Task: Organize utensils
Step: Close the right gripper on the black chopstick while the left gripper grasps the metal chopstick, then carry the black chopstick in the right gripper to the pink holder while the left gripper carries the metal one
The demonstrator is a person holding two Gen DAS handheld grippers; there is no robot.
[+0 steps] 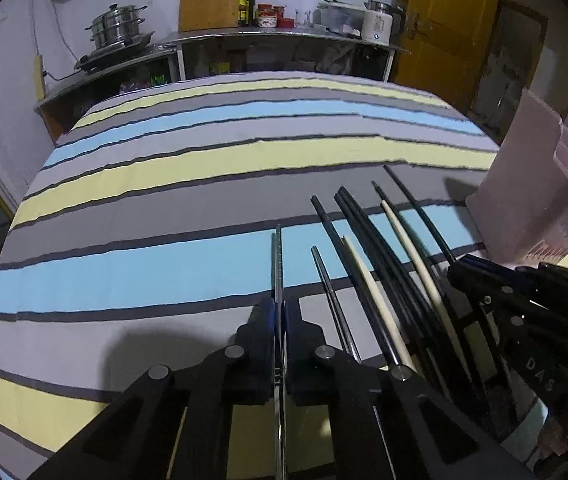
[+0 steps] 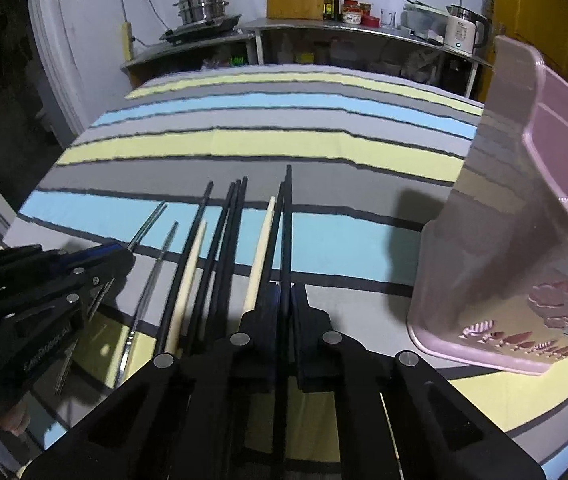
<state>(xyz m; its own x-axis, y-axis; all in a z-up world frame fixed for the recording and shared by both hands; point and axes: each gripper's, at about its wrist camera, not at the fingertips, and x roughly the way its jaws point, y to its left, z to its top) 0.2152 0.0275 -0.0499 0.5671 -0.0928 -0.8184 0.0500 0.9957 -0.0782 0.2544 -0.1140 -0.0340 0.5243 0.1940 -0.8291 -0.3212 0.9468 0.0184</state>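
Both tools are loaded: our left gripper (image 1: 279, 320) pinches a metal chopstick (image 1: 279, 264), our right gripper (image 2: 286, 300) a black chopstick (image 2: 287, 220), so we should lift level toward the pink holder (image 2: 524, 240) beside the remaining chopsticks (image 2: 219, 248).

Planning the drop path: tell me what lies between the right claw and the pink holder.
Only bare striped cloth. In the right wrist view, nothing sits between the right claw, shut on a black chopstick, and the pink holder.
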